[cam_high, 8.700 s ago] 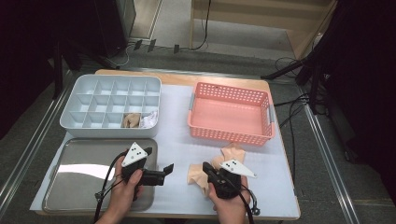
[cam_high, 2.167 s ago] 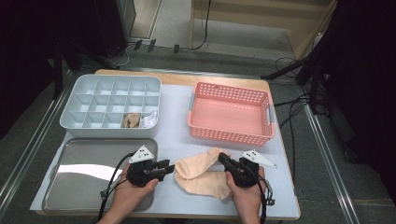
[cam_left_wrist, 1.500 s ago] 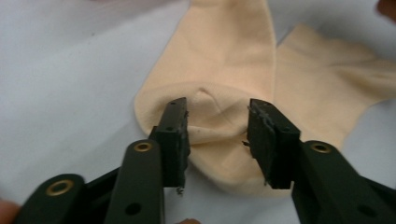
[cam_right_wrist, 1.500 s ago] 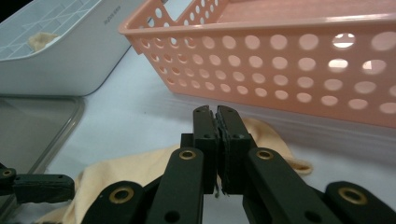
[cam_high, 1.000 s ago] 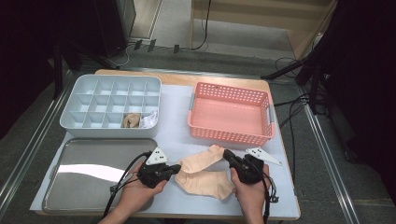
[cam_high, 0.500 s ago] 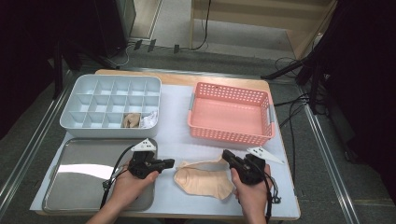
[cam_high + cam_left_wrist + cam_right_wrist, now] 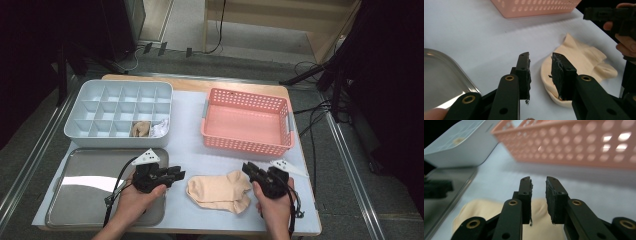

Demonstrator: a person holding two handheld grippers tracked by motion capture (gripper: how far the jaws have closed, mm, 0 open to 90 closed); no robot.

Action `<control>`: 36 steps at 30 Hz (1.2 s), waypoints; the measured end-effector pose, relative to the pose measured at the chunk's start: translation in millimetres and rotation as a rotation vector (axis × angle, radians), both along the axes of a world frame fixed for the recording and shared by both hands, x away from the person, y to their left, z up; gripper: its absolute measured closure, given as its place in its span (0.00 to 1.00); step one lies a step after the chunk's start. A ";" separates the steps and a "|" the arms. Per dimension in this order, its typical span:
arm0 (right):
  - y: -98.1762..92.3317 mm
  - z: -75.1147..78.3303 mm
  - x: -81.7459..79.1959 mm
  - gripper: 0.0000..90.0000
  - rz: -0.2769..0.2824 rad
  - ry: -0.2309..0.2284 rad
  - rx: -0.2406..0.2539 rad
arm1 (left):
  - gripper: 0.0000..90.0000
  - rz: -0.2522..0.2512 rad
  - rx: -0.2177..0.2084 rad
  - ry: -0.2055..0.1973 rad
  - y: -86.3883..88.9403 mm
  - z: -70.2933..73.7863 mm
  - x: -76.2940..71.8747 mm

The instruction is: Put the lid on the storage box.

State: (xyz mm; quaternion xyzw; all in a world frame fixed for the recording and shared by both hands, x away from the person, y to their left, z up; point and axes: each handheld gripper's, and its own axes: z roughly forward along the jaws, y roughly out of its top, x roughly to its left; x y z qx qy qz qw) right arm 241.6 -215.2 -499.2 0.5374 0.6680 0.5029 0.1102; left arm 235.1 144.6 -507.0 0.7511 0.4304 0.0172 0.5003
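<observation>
The folded beige cotton sock (image 7: 220,191) lies flat on the bench between left tongs (image 7: 176,174) and right tongs (image 7: 248,169), both just opened slightly, empty. Soft, light, floppy (pinch a folded edge).

Even overhead light falls on the white-topped table (image 7: 190,150), while the room around it sinks into near black. The flat steel tray (image 7: 75,200) throws back a bright patch of glare. Shadows beneath the pink perforated plastic basket (image 7: 245,145) are soft and short. In the right gripper view this basket (image 7: 579,147) and the pale blue plastic divider box (image 7: 456,147) are blurred; the near black jaws stay sharp. The high view is slightly soft.
</observation>
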 end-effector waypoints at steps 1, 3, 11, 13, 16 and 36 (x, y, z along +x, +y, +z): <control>0.2 -0.5 -11.2 0.84 0.024 0.003 0.008 | 0.77 -0.008 0.003 -0.004 -0.5 0.2 -2.5; 1.7 0.1 -25.3 0.83 0.071 0.003 0.008 | 0.77 -0.012 0.006 -0.005 -1.3 -0.3 -5.6; 5.4 -12.1 -60.3 0.79 0.136 0.003 -0.080 | 0.79 -0.015 0.023 0.014 -3.8 -6.9 -6.2; 5.7 -15.0 -60.8 0.78 0.131 0.019 -0.086 | 0.79 -0.015 0.030 0.013 -4.2 -7.3 -6.3; 9.6 -16.9 -61.2 0.74 0.145 0.007 -0.127 | 0.80 -0.014 0.023 0.015 -3.8 -7.9 -6.2; 33.1 13.8 -28.4 0.98 0.074 -0.068 -0.123 | 0.74 -0.033 0.028 0.003 -11.6 -8.8 -2.8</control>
